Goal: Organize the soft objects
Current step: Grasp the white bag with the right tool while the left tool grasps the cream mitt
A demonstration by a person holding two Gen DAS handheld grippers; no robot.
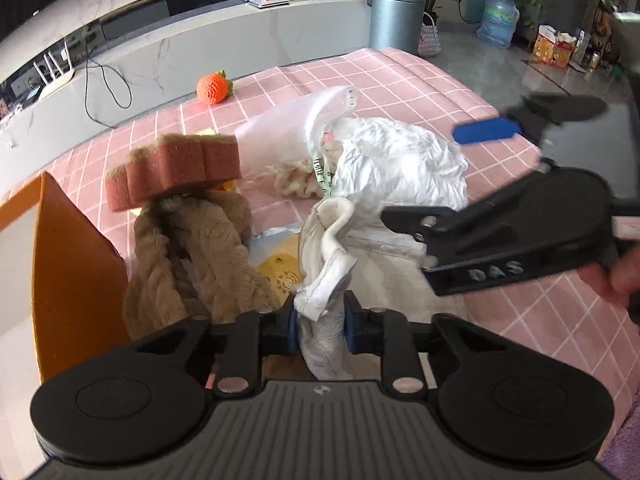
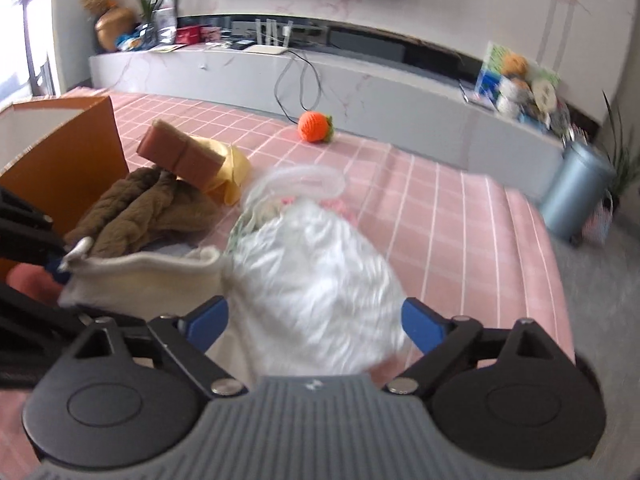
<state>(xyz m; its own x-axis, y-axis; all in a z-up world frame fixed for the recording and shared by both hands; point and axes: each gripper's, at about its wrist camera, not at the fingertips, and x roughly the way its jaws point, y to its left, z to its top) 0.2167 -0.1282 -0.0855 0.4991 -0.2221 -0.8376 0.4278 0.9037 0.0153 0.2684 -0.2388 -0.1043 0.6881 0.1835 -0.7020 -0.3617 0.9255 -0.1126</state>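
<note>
My left gripper [image 1: 320, 326] is shut on the edge of a cream cloth bag [image 1: 332, 240], holding its mouth up; it also shows in the right wrist view [image 2: 148, 280]. A fluffy white soft item [image 1: 400, 160] lies partly at the bag's mouth. My right gripper [image 2: 316, 320] is open, its blue fingers on either side of the white fluffy item [image 2: 316, 280]. A brown knitted item [image 1: 192, 256] lies left of the bag with a pink sponge [image 1: 176, 168] on top. An orange crocheted ball [image 1: 212, 87] sits far back on the pink checked cloth [image 1: 400, 80].
An orange box [image 1: 68, 264] stands at the left, open at the top. A yellow cloth [image 2: 232, 164] lies under the sponge. A clear plastic bag [image 1: 280, 132] lies behind the white item. The table's right edge drops to the floor near a grey bin [image 1: 396, 20].
</note>
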